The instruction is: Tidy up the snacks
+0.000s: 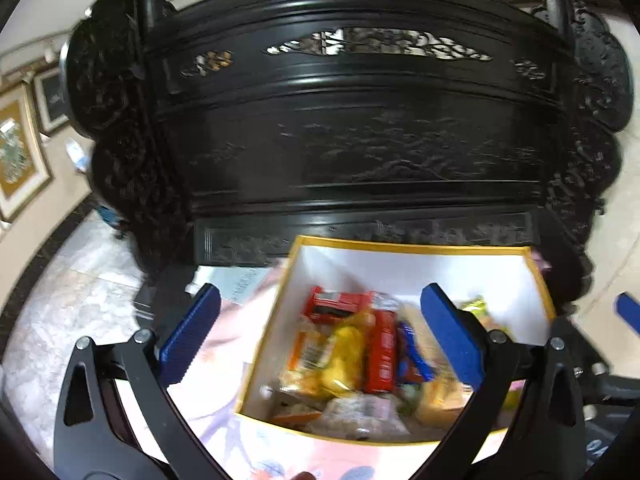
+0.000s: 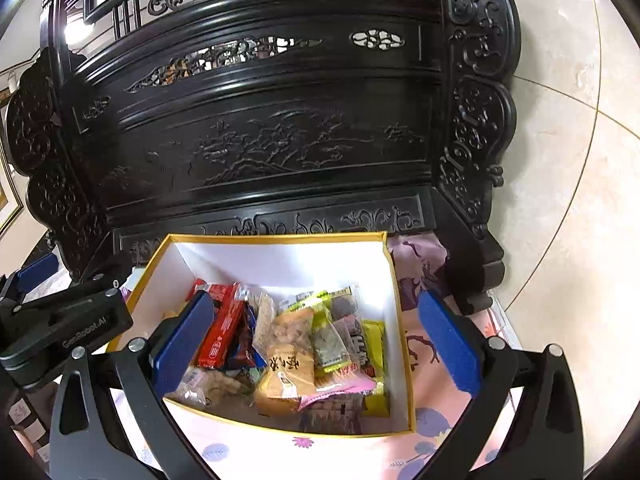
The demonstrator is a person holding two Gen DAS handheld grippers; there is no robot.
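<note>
An open box with a yellow rim [image 1: 400,246] [image 2: 280,237] and white walls stands on a pink flowered cloth. It holds several snack packets: a red packet [image 1: 382,354] [image 2: 222,328], a yellow one [image 1: 344,356], a tan one [image 2: 286,360] and a yellow-green one [image 2: 328,332]. My left gripper [image 1: 320,300] hovers open over the box's left half with nothing between its blue pads. My right gripper [image 2: 316,300] is also open and empty above the box. In the right wrist view, the left gripper's black body shows at the left edge.
A tall, dark carved wooden screen [image 2: 260,140] rises right behind the box. The pink cloth [image 2: 424,344] spreads around the box. Pale marble floor [image 2: 560,200] lies to the right, and framed pictures [image 1: 16,156] hang on the left wall.
</note>
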